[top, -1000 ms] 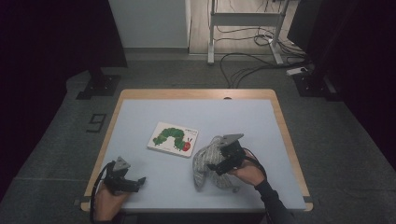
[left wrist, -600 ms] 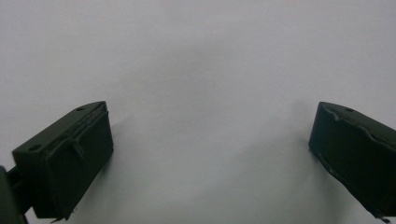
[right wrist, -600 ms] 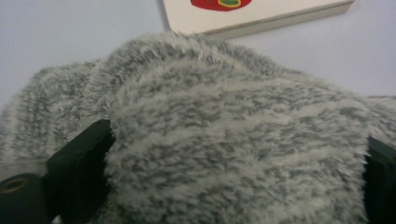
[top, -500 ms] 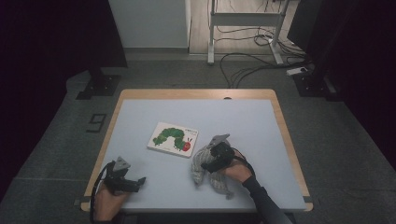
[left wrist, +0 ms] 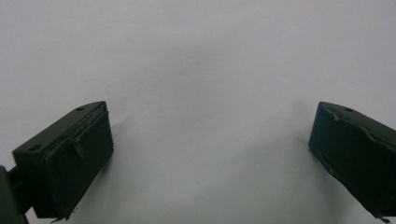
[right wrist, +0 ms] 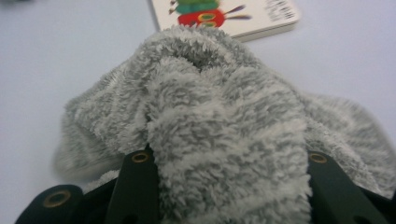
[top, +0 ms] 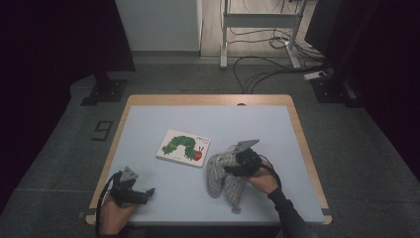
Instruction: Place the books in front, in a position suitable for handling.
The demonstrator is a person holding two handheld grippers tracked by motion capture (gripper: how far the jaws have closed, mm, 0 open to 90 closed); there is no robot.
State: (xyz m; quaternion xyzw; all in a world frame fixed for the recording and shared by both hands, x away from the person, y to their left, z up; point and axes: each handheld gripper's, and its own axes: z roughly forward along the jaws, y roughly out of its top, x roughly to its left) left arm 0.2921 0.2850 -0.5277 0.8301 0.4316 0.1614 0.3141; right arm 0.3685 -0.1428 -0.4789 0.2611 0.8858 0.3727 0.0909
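Observation:
A grey fuzzy cloth (top: pixel 219 179) lies bunched on the pale blue table (top: pixel 208 119), right of the middle near the front. My right gripper (top: pixel 234 167) reaches into it from the right. Its jaws have just been closing, and in the right gripper view a thick fold of the cloth (right wrist: pixel 219 107) is pinched between them, with my right gripper (right wrist: pixel 229 161) shut on it. My left gripper (top: pixel 147 192) rests on the table at the front left. In the left gripper view my left gripper (left wrist: pixel 210 154) stands open over bare tabletop.
A picture book with a green caterpillar (top: pixel 183 148) lies flat just left of the cloth, and its edge (right wrist: pixel 224 14) shows beyond the fold. The table has a wooden rim (top: pixel 302 144). Cables and a metal stand (top: pixel 257 20) sit on the floor behind.
The right gripper pushed left into the cloth, closed its jaws on a fold and drew back slightly right and up, bunching the cloth. The left gripper has kept still.

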